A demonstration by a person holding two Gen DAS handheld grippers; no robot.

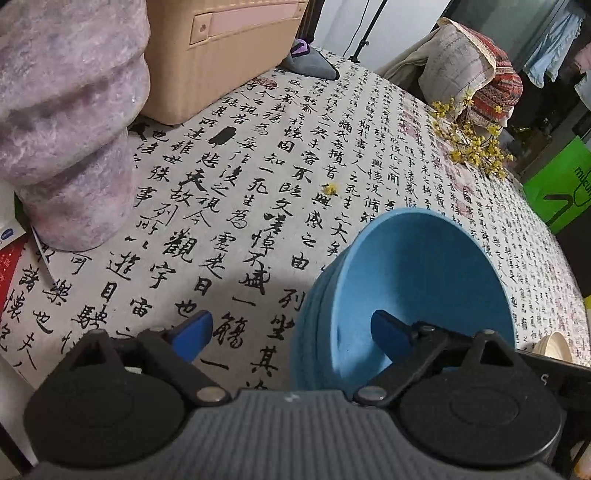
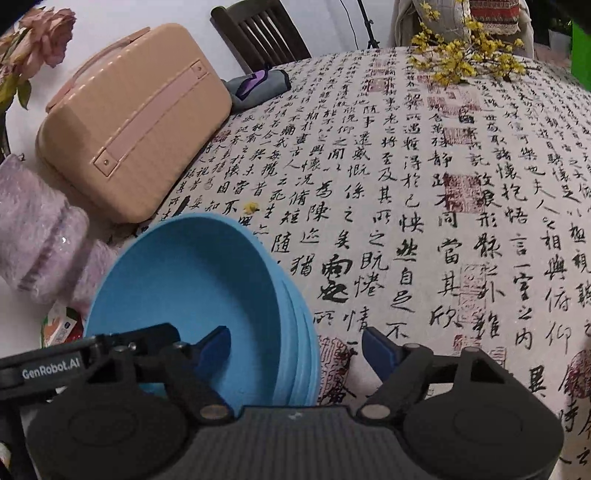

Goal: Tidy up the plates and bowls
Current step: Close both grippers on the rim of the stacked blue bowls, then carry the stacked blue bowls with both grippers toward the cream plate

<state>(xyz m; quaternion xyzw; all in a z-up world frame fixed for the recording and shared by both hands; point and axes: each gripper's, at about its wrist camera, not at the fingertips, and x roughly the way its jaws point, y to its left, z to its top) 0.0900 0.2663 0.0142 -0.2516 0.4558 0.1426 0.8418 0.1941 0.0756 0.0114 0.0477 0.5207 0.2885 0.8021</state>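
Note:
A stack of nested blue bowls (image 1: 424, 266) (image 2: 192, 273) stands on the calligraphy tablecloth (image 1: 258, 192). My left gripper (image 1: 293, 332) straddles the stack's left wall: one blue pad is outside over the cloth, the other is inside the top bowl. Its pads do not press the wall, so it is open. My right gripper (image 2: 295, 347) straddles the opposite wall, with its left pad inside the bowl and its right pad outside. It is open too. A cream dish (image 1: 552, 345) peeks in at the right edge of the left wrist view.
A peach hard case (image 2: 125, 140) lies at the back left, beside a purple fuzzy object (image 1: 70, 122). Yellow flower sprigs (image 2: 465, 55) lie at the far edge, and a grey pouch (image 2: 255, 86) is behind the case. A dark chair (image 2: 258, 33) and a green bag (image 1: 561, 184) stand past the table.

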